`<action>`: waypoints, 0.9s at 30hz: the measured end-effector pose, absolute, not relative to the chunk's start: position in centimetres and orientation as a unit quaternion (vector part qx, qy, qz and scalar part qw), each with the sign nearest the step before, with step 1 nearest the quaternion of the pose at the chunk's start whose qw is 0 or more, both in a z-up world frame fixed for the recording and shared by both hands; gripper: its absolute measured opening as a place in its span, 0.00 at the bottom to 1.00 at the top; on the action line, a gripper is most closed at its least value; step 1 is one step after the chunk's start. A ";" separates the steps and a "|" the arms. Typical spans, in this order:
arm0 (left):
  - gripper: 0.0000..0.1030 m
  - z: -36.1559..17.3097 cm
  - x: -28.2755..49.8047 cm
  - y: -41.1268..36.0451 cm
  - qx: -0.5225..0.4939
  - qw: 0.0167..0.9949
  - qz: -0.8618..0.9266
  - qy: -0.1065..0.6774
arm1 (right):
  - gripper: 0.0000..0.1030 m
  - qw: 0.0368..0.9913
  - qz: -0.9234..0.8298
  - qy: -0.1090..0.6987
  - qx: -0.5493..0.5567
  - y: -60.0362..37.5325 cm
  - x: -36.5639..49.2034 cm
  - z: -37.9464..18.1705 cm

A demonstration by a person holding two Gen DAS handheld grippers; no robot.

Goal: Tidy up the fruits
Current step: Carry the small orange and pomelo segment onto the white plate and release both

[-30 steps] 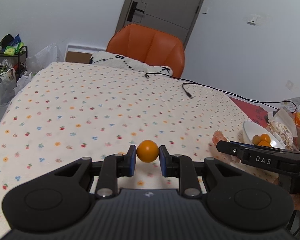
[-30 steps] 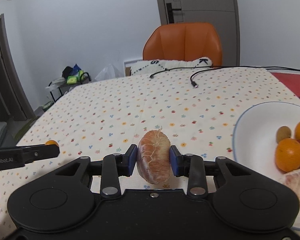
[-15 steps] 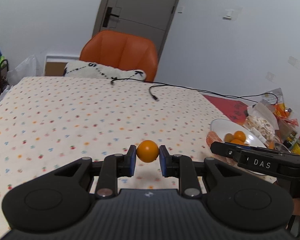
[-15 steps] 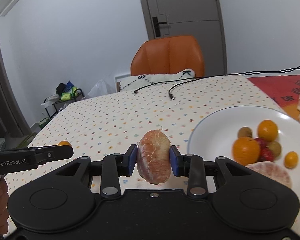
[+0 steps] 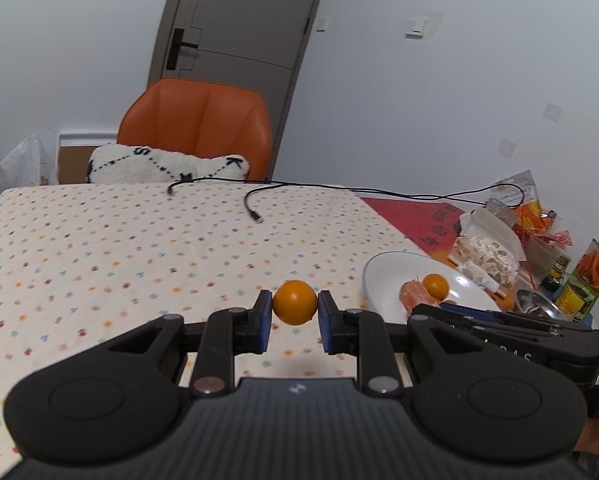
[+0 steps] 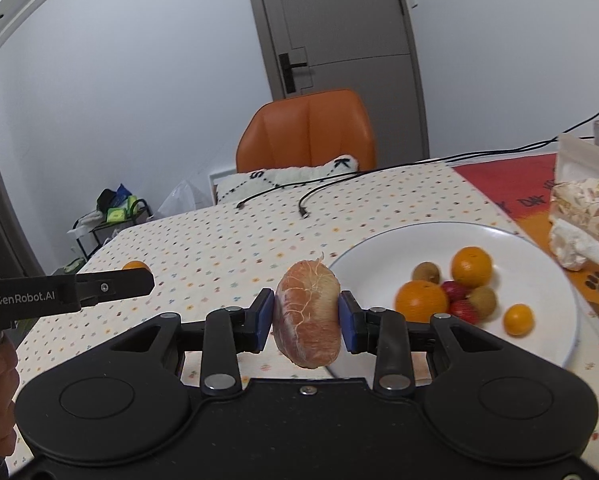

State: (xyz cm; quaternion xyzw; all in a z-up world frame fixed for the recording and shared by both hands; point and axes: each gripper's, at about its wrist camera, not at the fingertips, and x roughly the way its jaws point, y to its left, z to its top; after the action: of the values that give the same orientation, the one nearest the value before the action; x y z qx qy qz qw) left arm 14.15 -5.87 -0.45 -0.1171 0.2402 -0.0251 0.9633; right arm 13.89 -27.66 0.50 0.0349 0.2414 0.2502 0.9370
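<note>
Each hand-held gripper clamps fruit above the dotted tablecloth (image 6: 219, 248), orange chair (image 6: 307, 132) behind.

Both views are evenly and softly lit, with a cool, slightly bluish cast on the white walls and no visible lamp or window. Shadows are faint: a diffuse dark patch lies on the desk (image 5: 99, 248) just under the left tool (image 5: 294, 316), and a similar soft one under the right tool (image 6: 306, 320). The white plate (image 6: 547, 252) reflects light mildly, without harsh glare. Fisheye distortion bends the door (image 5: 235, 40) frame and wall lines towards the edges, and the corners are vignetted black. Things right of the right tool, at the picture's edge, look slightly smeared; near the tools the detail is sharp.
</note>
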 end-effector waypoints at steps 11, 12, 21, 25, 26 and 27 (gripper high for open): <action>0.22 0.7 16.1 -9.2 -0.099 0.965 -0.048 0.240 | 0.32 0.946 0.223 0.229 0.048 -31.4 14.0 0.9; 0.22 0.7 16.3 -9.5 -0.098 0.964 -0.051 0.241 | 0.32 0.947 0.220 0.228 0.049 -31.7 14.0 1.0; 0.22 0.6 18.2 -11.5 -0.092 0.962 -0.070 0.247 | 0.32 0.954 0.188 0.224 0.062 -34.7 14.5 1.1; 0.22 0.2 18.9 -12.4 -0.092 0.960 -0.077 0.254 | 0.32 0.956 0.177 0.224 0.063 -35.7 14.7 1.1; 0.22 0.1 19.1 -12.6 -0.092 0.959 -0.079 0.256 | 0.32 0.957 0.174 0.224 0.063 -36.0 14.8 1.1; 0.22 0.0 19.2 -12.8 -0.091 0.959 -0.081 0.257 | 0.32 0.957 0.171 0.224 0.063 -36.2 14.8 1.1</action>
State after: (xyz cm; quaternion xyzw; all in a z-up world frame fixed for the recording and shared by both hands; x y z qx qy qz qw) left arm 19.22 -12.81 -0.04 -0.0914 0.2571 -0.0808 0.9587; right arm 14.81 -36.22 1.15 0.0632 0.2237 0.1712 0.9574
